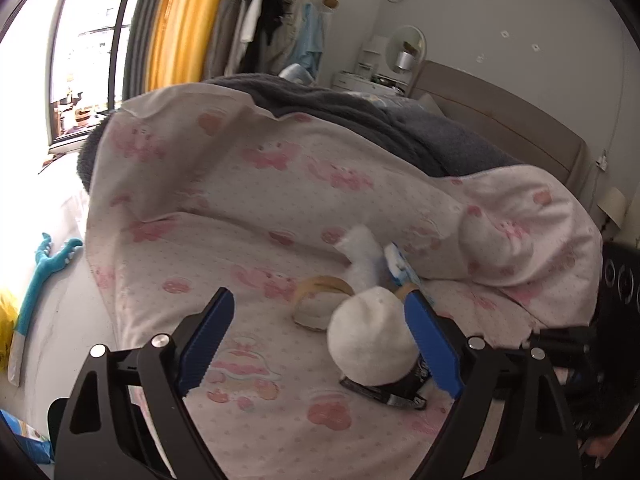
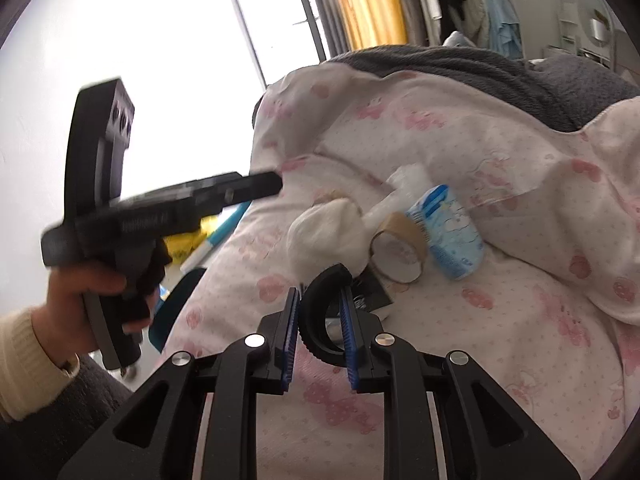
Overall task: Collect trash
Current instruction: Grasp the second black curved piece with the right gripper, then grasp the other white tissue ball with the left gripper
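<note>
Trash lies on the pink patterned bed cover (image 1: 248,216): a crumpled white tissue ball (image 1: 370,342) on a black wrapper (image 1: 394,390), a tan tape roll (image 1: 320,300), a white wad (image 1: 362,256) and a blue-white packet (image 1: 400,264). My left gripper (image 1: 320,316) is open, and the tissue ball sits just inside its right finger. In the right wrist view the tissue ball (image 2: 326,234), tape roll (image 2: 398,250) and packet (image 2: 450,236) lie ahead. My right gripper (image 2: 320,300) is shut on a black ring-shaped object (image 2: 316,320). The left gripper body (image 2: 160,212) shows blurred at left.
A grey blanket (image 1: 360,120) lies behind the pink cover, with the headboard (image 1: 500,120) at right. A window (image 1: 80,60) and yellow curtain (image 1: 180,28) are at left. A blue plush toy (image 1: 40,280) lies on the floor. Clothes (image 1: 276,12) hang at the back.
</note>
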### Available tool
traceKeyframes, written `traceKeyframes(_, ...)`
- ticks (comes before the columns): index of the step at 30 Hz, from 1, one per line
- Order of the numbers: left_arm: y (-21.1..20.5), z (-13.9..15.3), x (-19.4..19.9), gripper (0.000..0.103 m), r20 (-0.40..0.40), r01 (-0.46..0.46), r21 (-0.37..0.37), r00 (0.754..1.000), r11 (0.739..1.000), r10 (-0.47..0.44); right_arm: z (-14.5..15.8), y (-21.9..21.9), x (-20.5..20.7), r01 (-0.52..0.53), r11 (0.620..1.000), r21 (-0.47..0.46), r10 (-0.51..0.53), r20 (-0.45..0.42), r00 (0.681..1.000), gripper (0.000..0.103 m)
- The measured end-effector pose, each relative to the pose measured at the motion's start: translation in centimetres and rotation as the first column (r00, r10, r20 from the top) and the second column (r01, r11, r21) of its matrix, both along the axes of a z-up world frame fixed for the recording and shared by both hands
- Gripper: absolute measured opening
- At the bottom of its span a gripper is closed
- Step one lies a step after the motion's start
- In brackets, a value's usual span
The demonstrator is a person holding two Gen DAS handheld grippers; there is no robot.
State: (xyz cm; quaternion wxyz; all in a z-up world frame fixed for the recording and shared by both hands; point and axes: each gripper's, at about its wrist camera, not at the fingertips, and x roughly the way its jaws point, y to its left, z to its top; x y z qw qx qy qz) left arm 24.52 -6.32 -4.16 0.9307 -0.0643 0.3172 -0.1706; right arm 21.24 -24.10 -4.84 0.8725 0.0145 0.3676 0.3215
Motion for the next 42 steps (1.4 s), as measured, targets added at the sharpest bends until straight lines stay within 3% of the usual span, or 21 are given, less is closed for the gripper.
traceKeyframes(4, -1.4, -1.0, 0.1, 0.087, -0.035, 0.061, 0.02, 0.998, 0.998, -0.061, 0.9, -1.3, 0.6, 0.056, 0.998, 0.03, -0.056, 0.01, 0.998, 0.02)
traceKeyframes(9, -2.5, -2.8, 1.0, 0.082, -0.117, 0.114, -0.015, 0.986, 0.993, -0.115, 1.5, -3.3, 1.4, 0.145, 0.985, 0.091, -0.145, -0.004, 0.989, 0.021)
traceKeyframes(15, -3.2, -4.2, 1.5, 0.059, -0.182, 0.15, -0.089, 0.97, 0.985, -0.164, 2.3, -4.5, 2.5, 0.202, 0.971, 0.127, -0.203, -0.009, 0.979, 0.021)
traceKeyframes(17, -3.3, -4.3, 1.2, 0.048, -0.183, 0.163, -0.102, 0.967, 0.981, -0.18, 2.5, -4.3, 2.7, 0.207, 0.969, 0.136, -0.207, -0.01, 0.978, 0.021)
traceKeyframes(20, -3.3, -3.7, 0.5, 0.043, -0.163, 0.192, -0.101, 0.965, 0.976, -0.207, 2.7, -3.5, 2.7, 0.199, 0.971, 0.136, -0.199, -0.008, 0.98, 0.02)
traceKeyframes(31, 0.4, -1.8, -1.9, 0.042, -0.104, 0.183, -0.045, 0.977, 0.982, -0.186, 3.5, 1.4, 3.2, 0.164, 0.976, 0.143, -0.168, 0.01, 0.986, 0.02)
traceKeyframes(42, 7.9, -2.3, -3.4, 0.043, -0.141, 0.044, 0.024, 0.989, 0.999, -0.04, 4.0, 9.1, 2.9, 0.075, 0.987, 0.139, -0.079, 0.019, 0.997, 0.021)
